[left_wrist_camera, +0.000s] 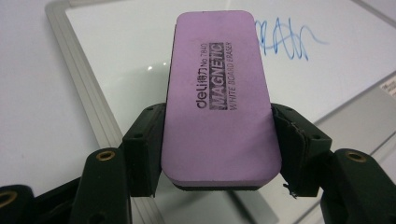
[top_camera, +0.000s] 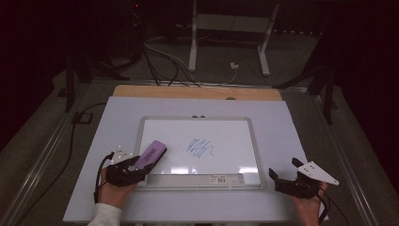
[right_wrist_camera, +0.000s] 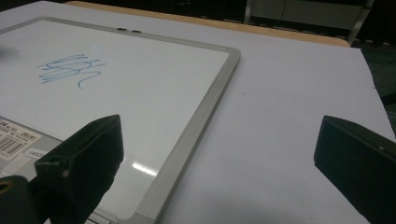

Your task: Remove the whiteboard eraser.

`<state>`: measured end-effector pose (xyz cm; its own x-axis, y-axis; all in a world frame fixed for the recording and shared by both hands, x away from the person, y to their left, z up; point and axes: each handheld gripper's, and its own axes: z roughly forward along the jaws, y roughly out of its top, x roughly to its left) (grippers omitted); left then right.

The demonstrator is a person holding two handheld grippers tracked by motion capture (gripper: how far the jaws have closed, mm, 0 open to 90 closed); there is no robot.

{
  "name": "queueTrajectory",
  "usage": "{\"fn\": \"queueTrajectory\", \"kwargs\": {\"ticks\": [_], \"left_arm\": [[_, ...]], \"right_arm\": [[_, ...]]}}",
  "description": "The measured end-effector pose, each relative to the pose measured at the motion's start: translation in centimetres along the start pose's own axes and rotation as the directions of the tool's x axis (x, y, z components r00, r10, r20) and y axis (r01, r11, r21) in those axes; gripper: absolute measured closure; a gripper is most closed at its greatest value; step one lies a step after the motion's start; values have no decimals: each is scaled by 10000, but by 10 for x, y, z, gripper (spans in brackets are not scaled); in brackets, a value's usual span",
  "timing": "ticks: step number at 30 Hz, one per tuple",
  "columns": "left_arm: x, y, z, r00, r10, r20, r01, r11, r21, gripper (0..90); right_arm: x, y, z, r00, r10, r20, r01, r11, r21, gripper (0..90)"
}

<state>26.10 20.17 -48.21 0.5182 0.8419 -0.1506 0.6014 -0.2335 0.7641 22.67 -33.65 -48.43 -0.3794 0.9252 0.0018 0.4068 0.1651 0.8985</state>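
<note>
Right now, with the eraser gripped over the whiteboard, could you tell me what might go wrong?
The left gripper pinches only the near end of the purple eraser, so it could pivot or slip when pressed down. The blue scribble lies off to one side, so a short wipe may miss part of it. The right gripper rests open beside the whiteboard, which might slide unbraced.

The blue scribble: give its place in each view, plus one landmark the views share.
High view: blue scribble at mid-board, right of the purple eraser.
Left gripper view: upper right, beyond the eraser's far end.
Right gripper view: upper left.
Shared landmark: the whiteboard's grey frame.
</note>
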Motion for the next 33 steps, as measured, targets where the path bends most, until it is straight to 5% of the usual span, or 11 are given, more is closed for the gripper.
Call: {"fn": "queueTrajectory", "kwargs": {"ticks": [10, 33], "left_arm": [[-5, 19, 9, 9993, 379, 53, -377, 9987, -348, 413], [-19, 40, 52, 9929, 958, 699, -944, 9953, -225, 413]], "right_arm": [[0, 0, 0, 10000, -3, -9, 3, 10000, 2, 16], [0, 0, 1, 10000, -58, -41, 58, 10000, 17, 16]]}}
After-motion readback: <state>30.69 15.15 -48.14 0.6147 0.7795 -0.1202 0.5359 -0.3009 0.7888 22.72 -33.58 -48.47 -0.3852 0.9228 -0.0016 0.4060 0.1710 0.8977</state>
